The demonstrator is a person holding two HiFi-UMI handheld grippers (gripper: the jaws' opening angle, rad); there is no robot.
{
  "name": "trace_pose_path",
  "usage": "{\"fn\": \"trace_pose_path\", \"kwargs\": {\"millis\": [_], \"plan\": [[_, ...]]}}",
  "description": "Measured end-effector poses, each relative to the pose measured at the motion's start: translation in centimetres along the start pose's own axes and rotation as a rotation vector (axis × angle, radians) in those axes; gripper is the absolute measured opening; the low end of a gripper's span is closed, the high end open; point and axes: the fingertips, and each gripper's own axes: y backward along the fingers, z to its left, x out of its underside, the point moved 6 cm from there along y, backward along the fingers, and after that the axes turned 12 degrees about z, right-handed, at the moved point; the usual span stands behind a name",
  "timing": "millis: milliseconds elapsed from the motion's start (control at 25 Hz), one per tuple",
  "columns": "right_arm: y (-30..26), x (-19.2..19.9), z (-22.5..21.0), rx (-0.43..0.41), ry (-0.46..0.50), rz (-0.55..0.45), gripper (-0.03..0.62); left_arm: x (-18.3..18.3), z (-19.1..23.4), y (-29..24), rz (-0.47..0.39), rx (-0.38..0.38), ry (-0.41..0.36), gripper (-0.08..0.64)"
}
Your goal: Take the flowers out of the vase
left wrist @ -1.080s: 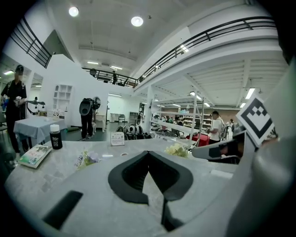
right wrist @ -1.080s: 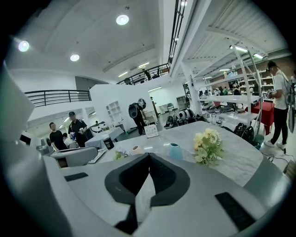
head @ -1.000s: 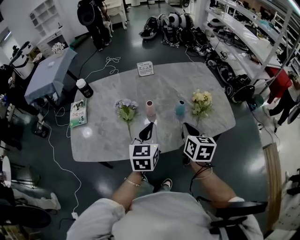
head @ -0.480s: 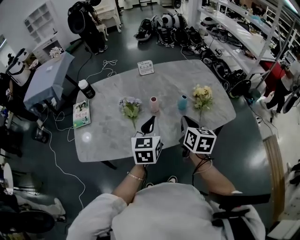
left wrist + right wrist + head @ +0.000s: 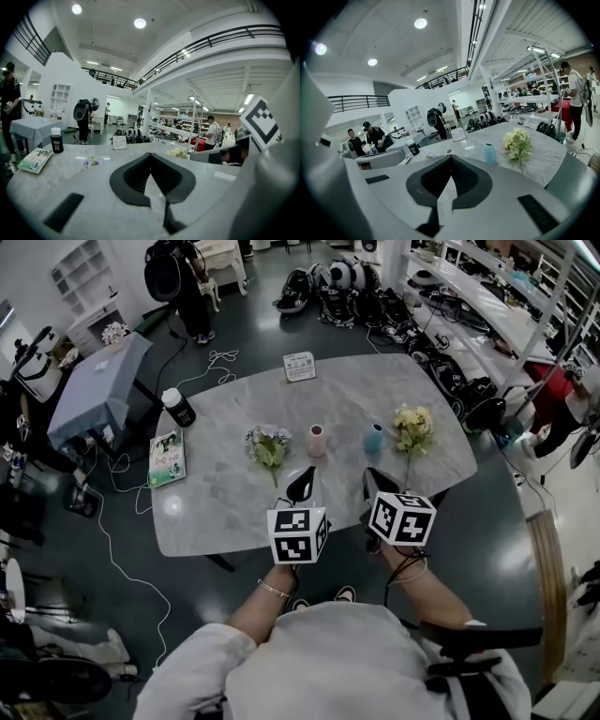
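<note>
Two small vases stand empty on the grey marble table [image 5: 225, 512]: a pink vase [image 5: 317, 440] and a blue vase [image 5: 373, 438]. A bunch of pale purple and white flowers [image 5: 269, 444] lies flat on the table left of the pink vase. A yellow bunch [image 5: 412, 427] lies right of the blue vase. My left gripper [image 5: 302, 476] is shut and empty, a short way in front of the pink vase. My right gripper [image 5: 375, 480] is also shut and empty, in front of the blue vase [image 5: 489, 153]. The right gripper view shows the yellow flowers [image 5: 517, 143] lying on the table.
A dark bottle [image 5: 175, 408] and a book [image 5: 165, 457] sit at the table's left end, and a white card [image 5: 300, 366] at its far edge. A table with a blue cloth [image 5: 98, 385], floor cables, bags and people stand around.
Both grippers stay shut and drift slightly over the table's near edge. The head view has shifted a little. Vases and flowers have not moved on the table.
</note>
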Motion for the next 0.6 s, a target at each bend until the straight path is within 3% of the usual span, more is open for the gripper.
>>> {"fn": "trace_pose_path", "kwargs": {"millis": [600], "plan": [[-0.25, -0.42, 0.54, -0.013, 0.049, 0.002, 0.005, -0.30, -0.29, -0.23, -0.004, -0.002, 0.007, 0.009]]}}
